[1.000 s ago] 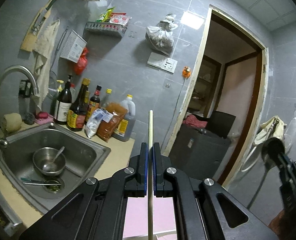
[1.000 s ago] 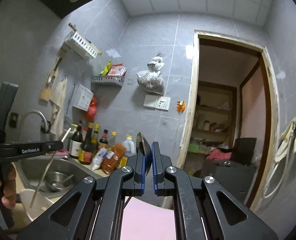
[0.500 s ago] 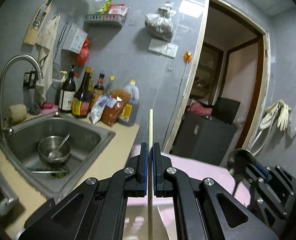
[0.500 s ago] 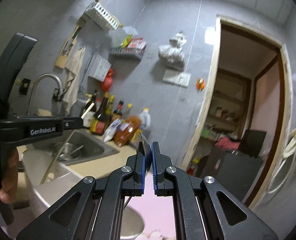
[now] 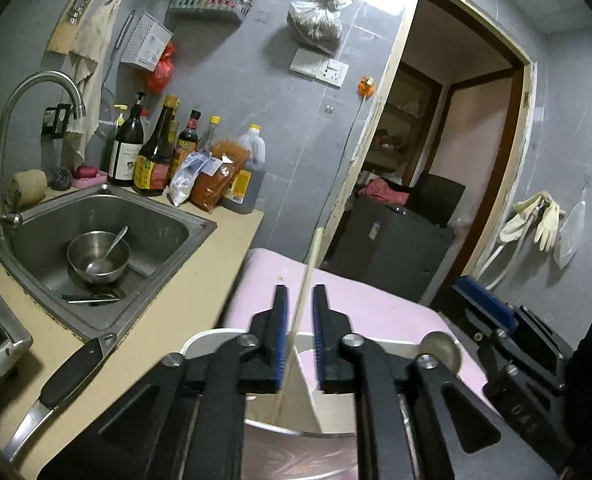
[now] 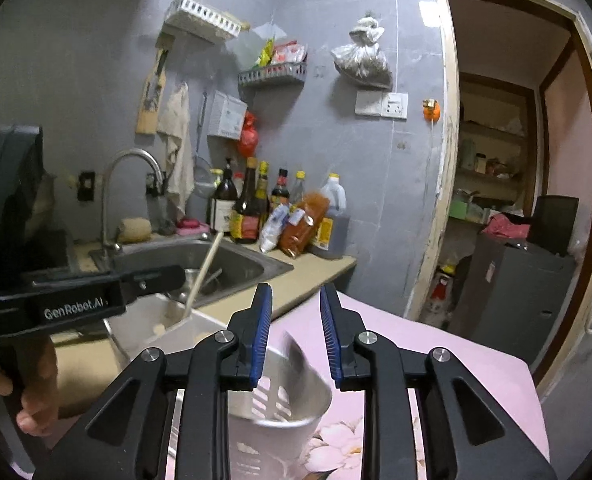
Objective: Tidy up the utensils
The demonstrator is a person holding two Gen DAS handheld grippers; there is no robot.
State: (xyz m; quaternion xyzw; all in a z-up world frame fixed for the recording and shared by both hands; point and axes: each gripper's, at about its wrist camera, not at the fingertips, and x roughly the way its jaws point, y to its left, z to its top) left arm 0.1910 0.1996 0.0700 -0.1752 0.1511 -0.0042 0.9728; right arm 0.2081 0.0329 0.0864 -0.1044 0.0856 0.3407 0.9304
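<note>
Pale wooden chopstick (image 5: 304, 292) leans loose, light and stiff, between your left tool's (image 5: 297, 334) parted jaws; regrip mid-shaft if needed.

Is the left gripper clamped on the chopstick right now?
No: the left gripper stands open, the chopstick loose between its fingers.

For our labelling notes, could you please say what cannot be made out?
- Left wrist view: lower end of the pale wooden chopstick, hidden behind the open left gripper.
- Right wrist view: metal spoon, motion-blurred at the white perforated plastic holder; holder's base, hidden behind the open right gripper.
</note>
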